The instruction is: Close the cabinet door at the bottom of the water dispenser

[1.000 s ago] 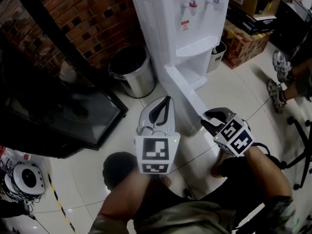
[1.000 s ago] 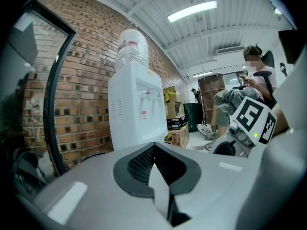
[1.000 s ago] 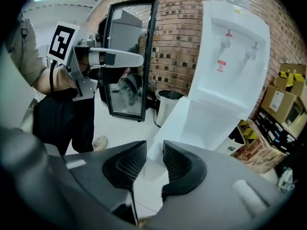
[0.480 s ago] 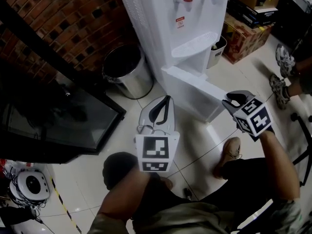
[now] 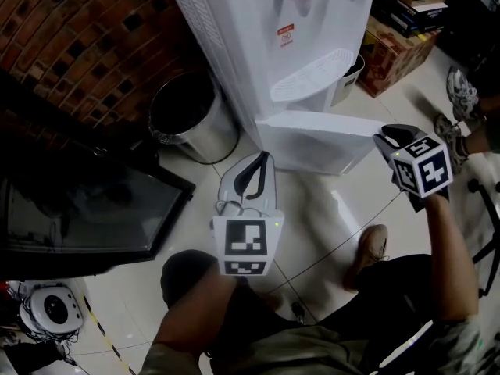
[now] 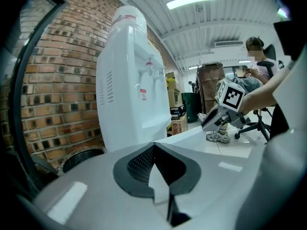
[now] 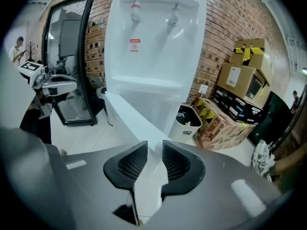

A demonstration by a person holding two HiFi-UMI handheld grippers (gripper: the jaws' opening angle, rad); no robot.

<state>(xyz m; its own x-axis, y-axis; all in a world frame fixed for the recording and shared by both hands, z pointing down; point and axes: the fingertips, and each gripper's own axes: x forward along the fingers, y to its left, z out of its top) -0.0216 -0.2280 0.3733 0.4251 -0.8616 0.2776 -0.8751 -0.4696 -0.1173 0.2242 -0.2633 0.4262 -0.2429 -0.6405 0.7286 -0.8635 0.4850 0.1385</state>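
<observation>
The white water dispenser (image 5: 258,22) (image 7: 153,42) (image 6: 124,90) stands against the brick wall. Its bottom cabinet door (image 5: 312,141) (image 7: 125,115) stands part open, swung out to the right. My right gripper (image 5: 384,137) (image 7: 154,150) is at the door's free end, with the jaws astride the top edge and the pads against it on both sides. My left gripper (image 5: 266,157) (image 6: 153,146) hovers over the floor in front of the dispenser, shut with nothing in it. The left gripper view shows the right gripper (image 6: 215,120) at the door's end.
A steel bin (image 5: 183,116) stands left of the dispenser, next to a black glass-fronted frame (image 5: 78,209). A small white bin (image 5: 351,73) and cardboard boxes (image 5: 398,61) sit to its right. My foot (image 5: 373,248), another person's shoes (image 5: 461,92) and a chair base (image 5: 484,233) are on the floor.
The door has swung from pointing towards me round to the right. The right gripper went right and up with its free end. The left gripper has barely shifted.
</observation>
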